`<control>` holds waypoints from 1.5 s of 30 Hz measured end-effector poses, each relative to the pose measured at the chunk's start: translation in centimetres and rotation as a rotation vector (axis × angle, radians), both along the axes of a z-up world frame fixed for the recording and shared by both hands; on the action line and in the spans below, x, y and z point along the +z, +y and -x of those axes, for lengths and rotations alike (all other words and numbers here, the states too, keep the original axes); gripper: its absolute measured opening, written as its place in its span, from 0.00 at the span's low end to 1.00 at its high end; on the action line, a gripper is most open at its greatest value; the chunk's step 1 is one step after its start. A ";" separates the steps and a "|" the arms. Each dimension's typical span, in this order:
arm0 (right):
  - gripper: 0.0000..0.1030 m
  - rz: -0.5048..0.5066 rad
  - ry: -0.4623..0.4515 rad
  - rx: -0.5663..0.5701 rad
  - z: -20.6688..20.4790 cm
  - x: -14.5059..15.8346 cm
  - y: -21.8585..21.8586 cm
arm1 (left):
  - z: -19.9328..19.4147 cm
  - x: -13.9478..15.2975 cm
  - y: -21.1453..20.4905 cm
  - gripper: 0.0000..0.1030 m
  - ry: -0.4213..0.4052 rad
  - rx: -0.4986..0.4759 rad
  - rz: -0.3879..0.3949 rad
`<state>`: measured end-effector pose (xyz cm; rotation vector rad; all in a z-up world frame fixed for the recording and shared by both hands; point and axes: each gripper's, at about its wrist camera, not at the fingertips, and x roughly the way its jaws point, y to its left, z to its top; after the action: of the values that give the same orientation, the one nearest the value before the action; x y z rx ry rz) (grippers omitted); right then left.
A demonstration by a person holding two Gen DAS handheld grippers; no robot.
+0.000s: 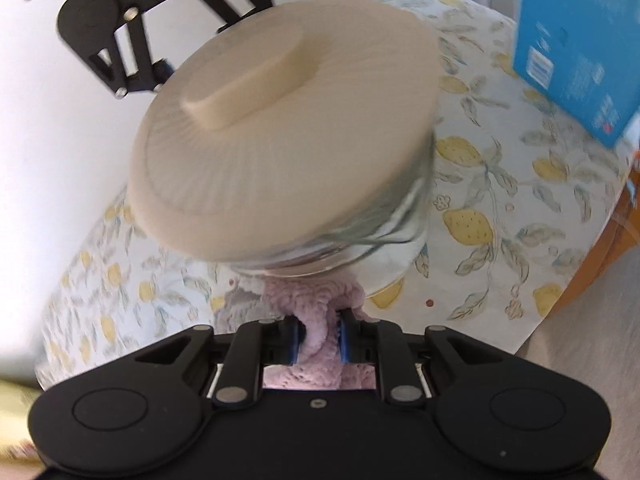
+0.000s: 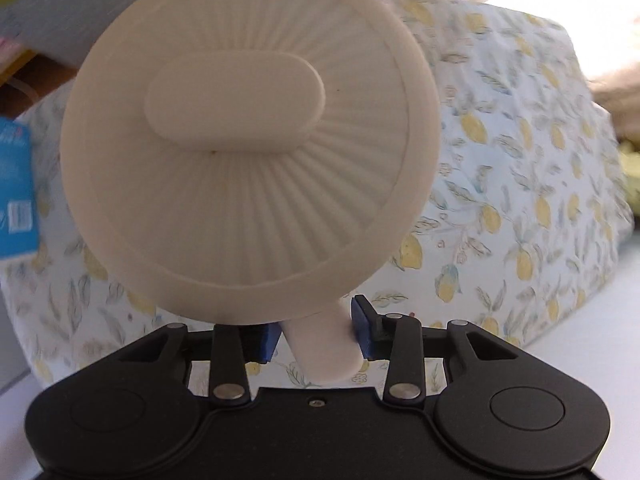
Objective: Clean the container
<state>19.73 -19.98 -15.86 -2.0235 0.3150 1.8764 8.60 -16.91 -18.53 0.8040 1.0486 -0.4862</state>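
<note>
Against jar: left tool pinching cloth; box print unreadable.

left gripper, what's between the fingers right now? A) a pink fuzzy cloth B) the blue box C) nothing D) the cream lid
A. In the left wrist view the left gripper has its blue-padded fingers shut on a pink fuzzy cloth, bunched just under the glass jar with the cream lid.

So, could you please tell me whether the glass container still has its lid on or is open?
Lid on: the cream ribbed lid sits on the glass container, covering its mouth. The container is tilted.
</note>
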 end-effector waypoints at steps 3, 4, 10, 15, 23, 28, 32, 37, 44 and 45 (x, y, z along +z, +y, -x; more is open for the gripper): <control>0.42 -0.025 0.010 -0.060 0.5 0.0 -1.0 | 0.0 0.6 0.5 0.17 -0.010 -0.032 0.005; 0.42 -0.033 0.013 -0.080 0.7 0.0 -1.3 | 0.0 0.7 0.8 0.17 -0.019 -0.043 0.008; 0.43 -0.047 0.014 -0.150 1.5 -0.6 -2.1 | 0.5 2.0 2.4 0.17 -0.058 -0.085 0.056; 0.43 -0.059 -0.005 -0.179 2.3 -0.8 -2.8 | 0.4 2.0 2.3 0.17 -0.064 -0.160 0.066; 0.45 -0.059 -0.005 -0.284 0.8 -1.9 -2.0 | -0.7 -1.1 2.8 0.16 -0.024 -0.186 0.093; 0.46 -0.044 -0.002 -0.330 -0.5 -1.8 -2.2 | -1.3 -4.1 3.3 0.16 0.004 -0.195 0.115; 0.46 -0.034 0.007 -0.383 -0.5 -0.9 -3.0 | -1.6 -6.0 3.5 0.16 0.015 -0.199 0.137; 0.46 -0.026 0.015 -0.439 -1.2 0.4 -3.4 | -1.4 -7.2 3.0 0.16 0.008 -0.208 0.116; 0.47 -0.047 0.012 -0.499 -1.8 0.1 -3.7 | -1.0 -5.7 2.8 0.16 0.019 -0.216 0.087; 0.47 -0.055 0.006 -0.507 -1.6 0.1 -3.9 | -0.8 -5.3 2.8 0.16 0.018 -0.221 0.083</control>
<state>21.32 -23.86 -15.75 -1.6970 0.6964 1.5530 9.44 -14.14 -23.86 0.8468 0.9539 -0.7220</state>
